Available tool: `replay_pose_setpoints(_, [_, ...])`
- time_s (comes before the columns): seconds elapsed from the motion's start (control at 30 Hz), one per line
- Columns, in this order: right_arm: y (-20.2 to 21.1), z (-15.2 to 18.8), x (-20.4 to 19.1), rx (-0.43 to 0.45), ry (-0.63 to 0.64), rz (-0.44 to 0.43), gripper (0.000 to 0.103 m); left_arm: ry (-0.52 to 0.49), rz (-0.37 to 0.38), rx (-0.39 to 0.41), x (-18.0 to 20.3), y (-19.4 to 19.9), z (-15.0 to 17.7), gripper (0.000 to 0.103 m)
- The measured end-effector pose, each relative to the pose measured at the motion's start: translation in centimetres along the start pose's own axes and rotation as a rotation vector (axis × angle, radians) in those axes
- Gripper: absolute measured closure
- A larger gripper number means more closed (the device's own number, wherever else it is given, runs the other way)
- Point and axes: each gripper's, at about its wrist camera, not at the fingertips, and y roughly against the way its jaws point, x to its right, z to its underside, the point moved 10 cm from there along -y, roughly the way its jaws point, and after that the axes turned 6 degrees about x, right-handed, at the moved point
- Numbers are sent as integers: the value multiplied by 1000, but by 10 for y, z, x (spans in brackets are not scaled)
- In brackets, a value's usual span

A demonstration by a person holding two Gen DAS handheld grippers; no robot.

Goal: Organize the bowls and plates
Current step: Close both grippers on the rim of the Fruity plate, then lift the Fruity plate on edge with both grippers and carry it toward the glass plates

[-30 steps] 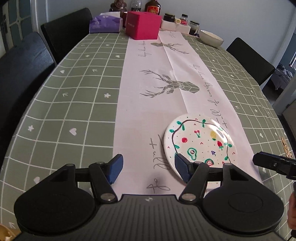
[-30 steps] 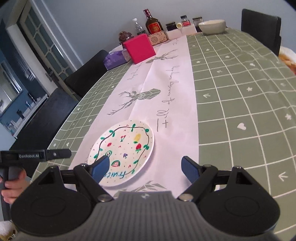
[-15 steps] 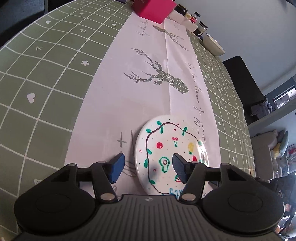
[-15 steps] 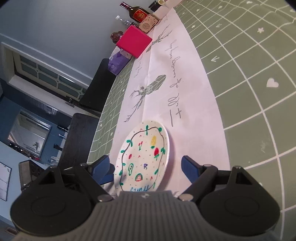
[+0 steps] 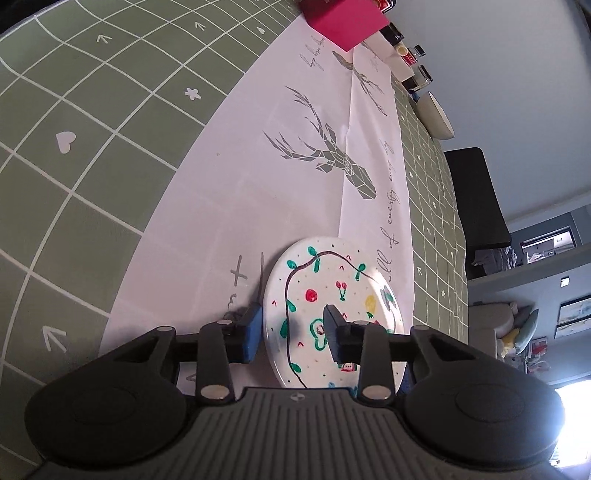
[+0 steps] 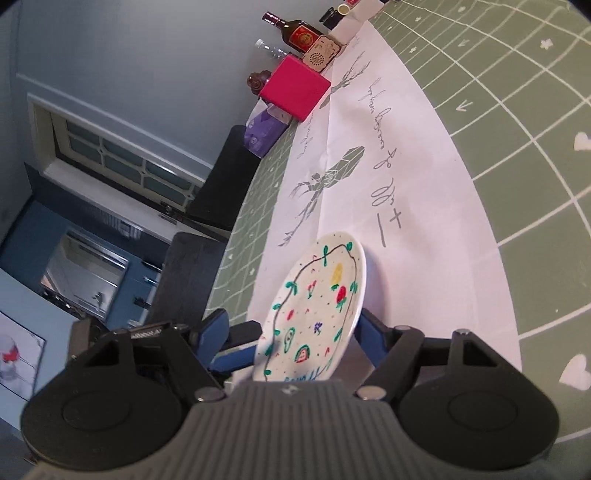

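A white plate painted with fruit and a green vine lies on the white paper runner. My left gripper straddles its near left rim. One blue pad sits outside the rim, the other finger hangs over the plate's face, and the jaws are closing with a gap still showing. In the right wrist view my right gripper straddles the plate from the opposite side, jaws closing, pads off it. The left gripper shows beyond the plate there. A pale bowl stands far down the table.
The green checked tablecloth flanks the runner. At the far end stand a pink box, a purple tissue box, a bottle and small jars. Black chairs line both sides.
Both grippers sank toward the plate and rolled, so that each now has the plate's rim between its fingers. The left jaws narrowed a lot, the right ones a little.
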Motion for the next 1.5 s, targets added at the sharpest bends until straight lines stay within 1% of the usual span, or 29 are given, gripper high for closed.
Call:
replay_pose_setpoints(0.07, [2, -4, 2, 1, -45, -28, 29, -2, 4, -3, 1, 0, 2, 64])
replay_pose_setpoints(0.17, [3, -8, 4, 13, -103, -59, 29, -35, -22, 9, 6, 2, 7, 64])
replay_pose_setpoints(0.2, [4, -8, 4, 13, -108, -62, 29, -48, -36, 24, 7, 3, 10, 64])
replay_pose_setpoints(0.27, [2, -5, 2, -19, -86, -53, 29, -99, -68, 54, 12, 8, 14, 64])
replay_pose_setpoints(0.3, [2, -4, 1, -35, -81, -48, 29, -110, -69, 58, 14, 10, 15, 64])
replay_pose_setpoints(0.33, [1, -4, 1, -44, -84, -46, 29, -97, -60, 60, 13, 11, 15, 64])
replay_pose_setpoints(0.4, [2, -5, 3, -46, -99, -49, 29, -35, -40, 62, 9, 13, 13, 72])
replay_pose_setpoints(0.43, [2, -5, 4, -41, -107, -43, 32, -13, -31, 59, 6, 14, 13, 74])
replay_pose_setpoints(0.47, [3, -5, 8, -33, -109, -23, 35, -4, -32, 57, 5, 14, 12, 81])
replay_pose_setpoints(0.5, [4, -4, 12, -25, -102, 6, 45, -5, -37, 61, 3, 14, 11, 88])
replay_pose_setpoints(0.53, [4, -3, 16, -18, -84, 39, 58, -8, -42, 69, 2, 15, 11, 91])
replay_pose_setpoints(0.57, [4, -2, 20, -13, -63, 66, 65, -8, -45, 78, 1, 15, 11, 94])
replay_pose_setpoints(0.63, [4, 2, 28, -12, -61, 87, 90, 11, -35, 99, 1, 19, 11, 95])
replay_pose_setpoints(0.67, [5, 2, 31, -2, -83, 77, 94, 21, -21, 105, 2, 23, 11, 96])
replay_pose_setpoints(0.77, [8, 2, 31, 3, -116, 45, 94, 1, 10, 124, 7, 33, 9, 96])
replay_pose_setpoints(0.9, [12, 1, 23, 8, -134, 9, 94, 24, 63, 135, 13, 45, 5, 97])
replay_pose_setpoints(1.07, [27, 1, 4, 15, -125, -30, 94, 24, 115, 117, 19, 62, 10, 97])
replay_pose_setpoints(1.17, [39, 2, -10, 31, -119, -58, 94, -6, 141, 108, 26, 74, 15, 97])
replay_pose_setpoints(1.23, [48, 3, -18, 49, -129, -57, 94, -45, 175, 107, 34, 82, 15, 97])
replay_pose_setpoints(1.33, [63, 10, -29, 42, -125, -54, 94, -76, 246, 116, 47, 98, 18, 97])
replay_pose_setpoints(1.4, [77, 17, -38, 33, -108, -57, 94, -79, 284, 102, 53, 105, 25, 97])
replay_pose_setpoints(1.5, [102, 28, -46, 48, -113, -53, 94, -114, 309, 79, 64, 111, 39, 97])
